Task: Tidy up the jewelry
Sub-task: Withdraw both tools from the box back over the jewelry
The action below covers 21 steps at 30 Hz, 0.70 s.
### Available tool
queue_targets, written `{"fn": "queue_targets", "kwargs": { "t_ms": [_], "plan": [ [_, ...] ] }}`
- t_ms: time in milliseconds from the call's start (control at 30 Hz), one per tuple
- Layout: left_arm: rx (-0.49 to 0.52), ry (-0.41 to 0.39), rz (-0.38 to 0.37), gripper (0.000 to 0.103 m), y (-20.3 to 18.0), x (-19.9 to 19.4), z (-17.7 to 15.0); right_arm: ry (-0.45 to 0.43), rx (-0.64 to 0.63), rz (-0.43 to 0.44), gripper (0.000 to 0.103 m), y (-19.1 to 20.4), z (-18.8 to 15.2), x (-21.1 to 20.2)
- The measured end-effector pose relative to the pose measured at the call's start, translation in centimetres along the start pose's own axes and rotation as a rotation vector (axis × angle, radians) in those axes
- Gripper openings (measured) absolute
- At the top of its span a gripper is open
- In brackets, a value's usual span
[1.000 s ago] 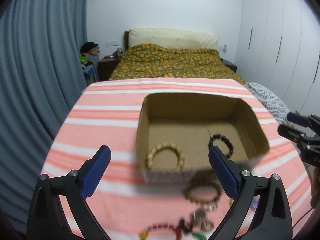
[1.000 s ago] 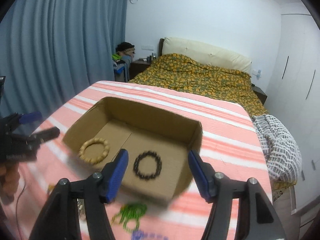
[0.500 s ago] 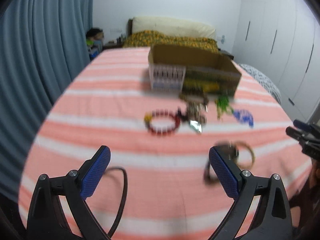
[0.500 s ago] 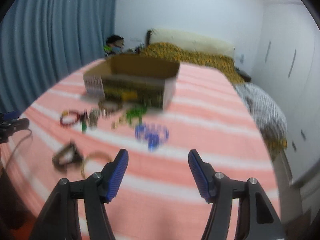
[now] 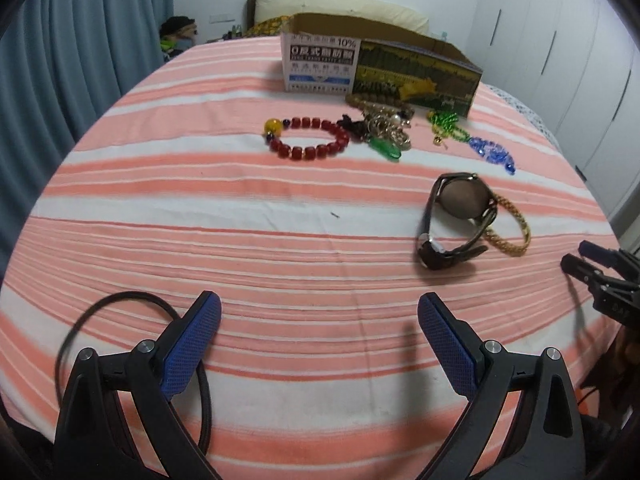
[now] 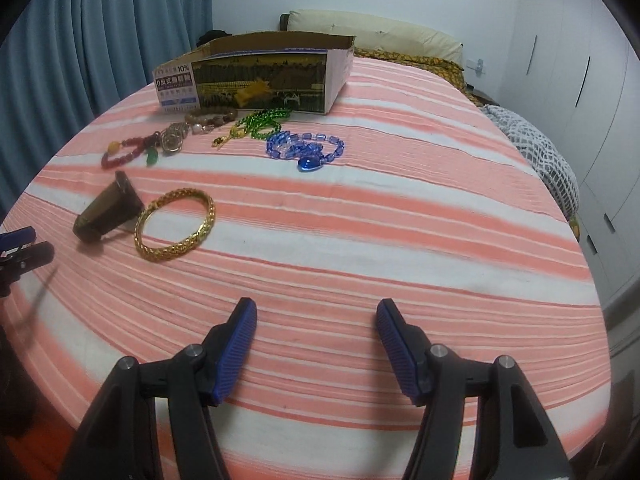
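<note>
A cardboard box (image 5: 380, 60) (image 6: 256, 76) stands at the far side of the striped table. In front of it lie a red bead bracelet (image 5: 308, 136) (image 6: 120, 154), a brown bead bracelet (image 5: 378, 102), a tangled metal cluster (image 5: 386, 130) (image 6: 174, 140), green beads (image 5: 444, 122) (image 6: 264, 120) and a blue necklace (image 5: 492, 152) (image 6: 306, 150). Nearer lie a dark watch (image 5: 452, 220) (image 6: 106, 214) and a gold bangle (image 5: 508, 222) (image 6: 176, 224). My left gripper (image 5: 318, 320) and right gripper (image 6: 316, 320) are open, empty, low over the near edge.
A black cable (image 5: 132, 340) loops on the table by my left fingers. Blue curtains (image 6: 80, 32) hang on the left, a bed (image 6: 400, 48) sits behind the table and white wardrobes (image 6: 580, 80) line the right. A grey knitted cloth (image 6: 532, 156) lies at the right.
Both grippers pulled back from above the box and dropped low to the near table edge. The box interior is no longer visible; the loose jewelry now lies ahead.
</note>
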<state>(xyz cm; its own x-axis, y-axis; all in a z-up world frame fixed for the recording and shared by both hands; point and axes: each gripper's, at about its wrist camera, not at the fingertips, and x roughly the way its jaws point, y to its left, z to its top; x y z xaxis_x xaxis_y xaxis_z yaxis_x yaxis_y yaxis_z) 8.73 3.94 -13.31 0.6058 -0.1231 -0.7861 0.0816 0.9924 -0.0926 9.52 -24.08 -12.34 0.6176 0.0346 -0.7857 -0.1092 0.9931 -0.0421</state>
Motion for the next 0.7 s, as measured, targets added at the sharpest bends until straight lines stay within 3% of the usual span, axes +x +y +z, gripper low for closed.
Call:
{"fn": "queue_targets", "kwargs": {
  "t_ms": [200, 700],
  "plan": [
    [0.042, -0.01, 0.042, 0.1, -0.5, 0.36, -0.23, -0.002, 0.014, 0.021, 0.079, -0.24, -0.19, 0.01],
    [0.053, 0.002, 0.067, 0.103, -0.93, 0.83, -0.22, 0.003, 0.018, 0.019, 0.082, -0.2, 0.01, 0.2]
  ]
}}
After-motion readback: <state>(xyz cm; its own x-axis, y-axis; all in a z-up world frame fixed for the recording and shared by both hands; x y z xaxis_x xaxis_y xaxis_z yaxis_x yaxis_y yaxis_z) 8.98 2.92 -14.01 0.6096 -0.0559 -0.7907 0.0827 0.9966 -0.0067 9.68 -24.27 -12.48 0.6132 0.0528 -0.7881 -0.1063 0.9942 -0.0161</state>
